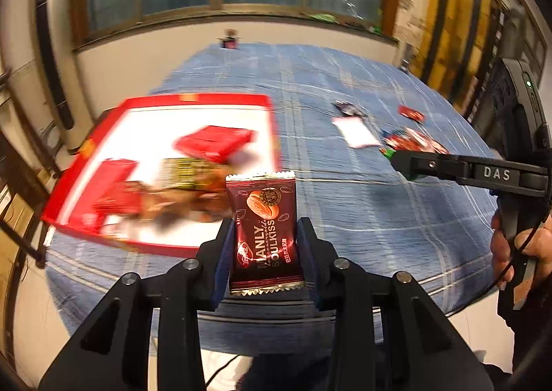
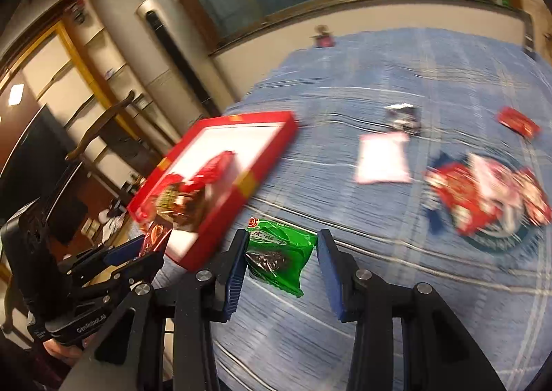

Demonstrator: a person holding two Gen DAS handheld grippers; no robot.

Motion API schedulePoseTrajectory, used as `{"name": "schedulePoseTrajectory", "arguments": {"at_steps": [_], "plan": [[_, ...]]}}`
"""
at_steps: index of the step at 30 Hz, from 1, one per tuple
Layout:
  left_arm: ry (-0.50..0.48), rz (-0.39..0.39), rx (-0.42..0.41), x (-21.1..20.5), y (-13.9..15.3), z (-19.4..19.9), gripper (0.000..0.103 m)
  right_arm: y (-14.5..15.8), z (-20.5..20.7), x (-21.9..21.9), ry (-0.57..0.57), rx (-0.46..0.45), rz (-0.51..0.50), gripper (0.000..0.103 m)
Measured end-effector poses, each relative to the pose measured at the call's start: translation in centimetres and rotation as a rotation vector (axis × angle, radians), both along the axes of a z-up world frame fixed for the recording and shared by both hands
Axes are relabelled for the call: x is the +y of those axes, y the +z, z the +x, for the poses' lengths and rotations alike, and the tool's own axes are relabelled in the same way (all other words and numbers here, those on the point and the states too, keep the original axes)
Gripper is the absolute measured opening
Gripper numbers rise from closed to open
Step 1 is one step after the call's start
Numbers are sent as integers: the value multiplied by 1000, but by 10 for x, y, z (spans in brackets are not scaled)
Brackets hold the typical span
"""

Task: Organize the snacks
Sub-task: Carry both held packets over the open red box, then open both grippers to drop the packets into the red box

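My left gripper is shut on a dark red Manly Soulkiss snack packet, held upright just right of the red box. The box holds several red and brown snack packets. My right gripper has its jaws spread with a green snack packet between them, touching the left pad only. In the left wrist view the right gripper reaches in from the right. In the right wrist view the left gripper with its packet sits beside the red box.
The table has a blue plaid cloth. Loose snacks lie on it: a white packet, a dark packet, a small red packet and a pile of red packets. A small object stands at the far edge.
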State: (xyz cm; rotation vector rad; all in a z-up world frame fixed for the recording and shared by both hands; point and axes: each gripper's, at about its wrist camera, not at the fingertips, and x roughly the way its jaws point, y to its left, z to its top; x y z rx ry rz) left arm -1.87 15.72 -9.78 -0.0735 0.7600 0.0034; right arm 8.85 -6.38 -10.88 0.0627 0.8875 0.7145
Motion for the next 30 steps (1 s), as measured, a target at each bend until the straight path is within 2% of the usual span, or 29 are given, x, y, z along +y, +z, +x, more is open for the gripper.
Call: {"name": "schedulePoseTrajectory", "arguments": {"at_steps": [5,10,19,30], "plan": [[101,34,-31,41,0,-9,34,-1,-9,40,72,-32,13,41],[168,85,-50,67,4,-8,34,-12,-14,64,106,-12,14,41],[206,94,-49,93,5,2,34,-10,-3,98,141,-11,-31,41],[253,108,-44,120,5,19,34,12,17,175,204,-89,-12,41]]}}
